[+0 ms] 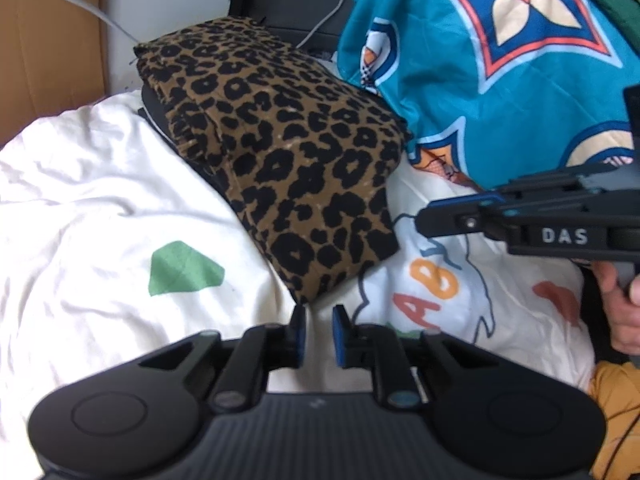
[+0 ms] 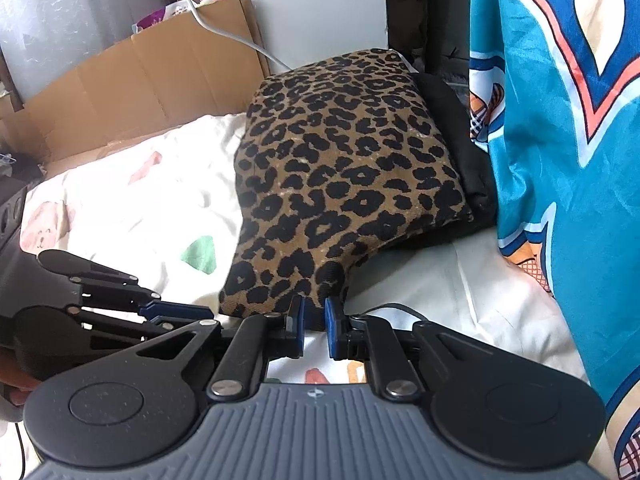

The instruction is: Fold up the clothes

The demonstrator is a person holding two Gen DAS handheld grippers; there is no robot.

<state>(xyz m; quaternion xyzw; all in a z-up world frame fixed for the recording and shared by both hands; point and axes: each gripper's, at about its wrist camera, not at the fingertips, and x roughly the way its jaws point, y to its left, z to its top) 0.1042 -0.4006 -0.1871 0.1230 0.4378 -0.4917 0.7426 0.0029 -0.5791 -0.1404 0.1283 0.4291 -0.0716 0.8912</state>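
A folded leopard-print garment [image 1: 288, 152] [image 2: 352, 160] lies on a black folded piece [image 2: 460, 140] on the white printed bed sheet [image 1: 100, 220]. My left gripper [image 1: 319, 320] sits at the garment's near corner. Its pads stand a narrow gap apart with only sheet showing between them, and the corner touches the top of the left finger. In the right wrist view the left gripper [image 2: 210, 313] points at that same corner. My right gripper [image 2: 315, 320] has its jaws almost together at the garment's near edge. In the left wrist view the right gripper [image 1: 418, 222] hangs just right of the garment, with sheet showing between.
A teal patterned cloth [image 1: 500, 80] [image 2: 560, 160] hangs along the right side. Flattened cardboard [image 2: 140, 80] and a grey cable [image 2: 224, 28] stand behind the bed at the left. A hand [image 1: 624, 312] holds the right gripper, and a yellow cloth [image 1: 616, 408] lies at the lower right.
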